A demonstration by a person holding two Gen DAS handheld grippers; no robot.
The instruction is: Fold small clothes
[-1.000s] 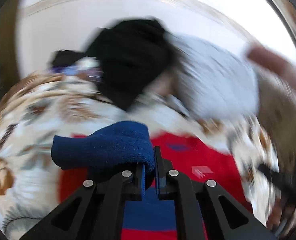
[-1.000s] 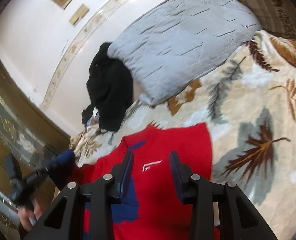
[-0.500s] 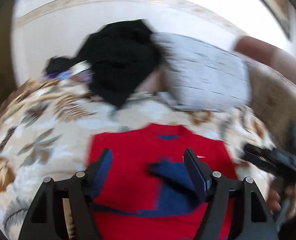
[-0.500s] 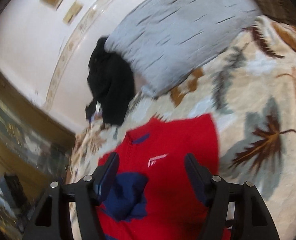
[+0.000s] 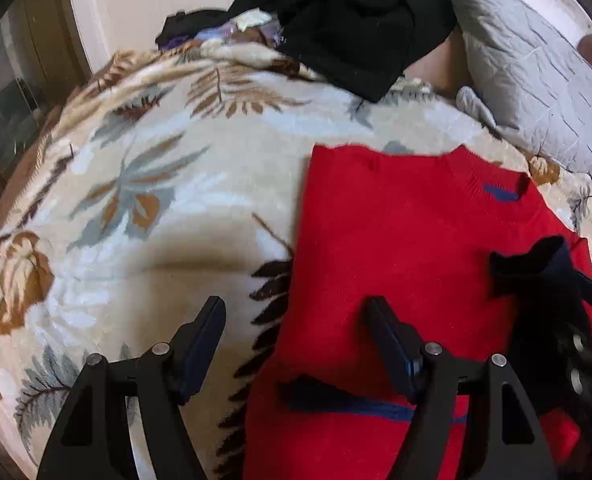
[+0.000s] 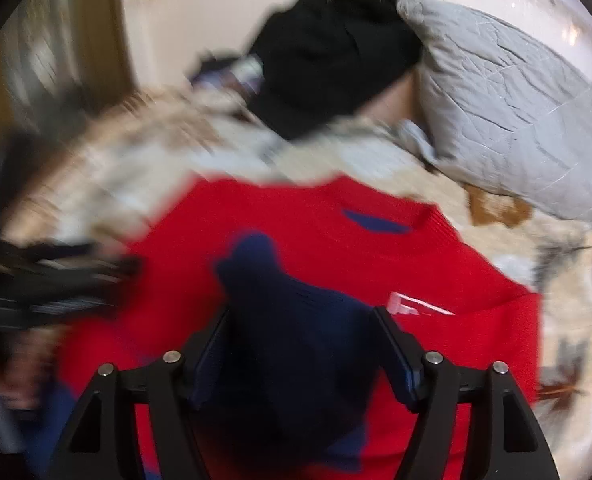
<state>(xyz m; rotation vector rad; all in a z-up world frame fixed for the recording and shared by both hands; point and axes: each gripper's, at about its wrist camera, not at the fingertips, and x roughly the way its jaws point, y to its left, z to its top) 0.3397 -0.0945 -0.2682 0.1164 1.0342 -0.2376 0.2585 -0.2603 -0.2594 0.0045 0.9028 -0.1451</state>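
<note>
Lying flat on the bed, the red sweater (image 5: 407,240) has its navy sleeve (image 6: 288,320) folded in across the chest, collar toward the grey pillow (image 5: 535,92). The right gripper (image 6: 303,344) straddles that sleeve, its jaws closing slightly with the navy knit between them; blur hides whether the pads press on it, so a grasp cannot be confirmed. The left gripper (image 5: 296,340) hovers released and empty over the sweater's edge, one finger above the leaf-print blanket (image 5: 144,208), the other above red knit.

Risk, as I judge it: if the right jaws pinch only the sleeve's top layer, or lift away with fabric snagged, the fold could drag open or bunch. The plush blanket may also let the body shift and skew the fold line.

Only the right wrist view shows the white chest logo (image 6: 419,308) and the sleeve between the jaws. Only the left wrist view shows the sweater's far straight edge, a navy stripe (image 5: 355,402) low down, and the right gripper from outside.
</note>
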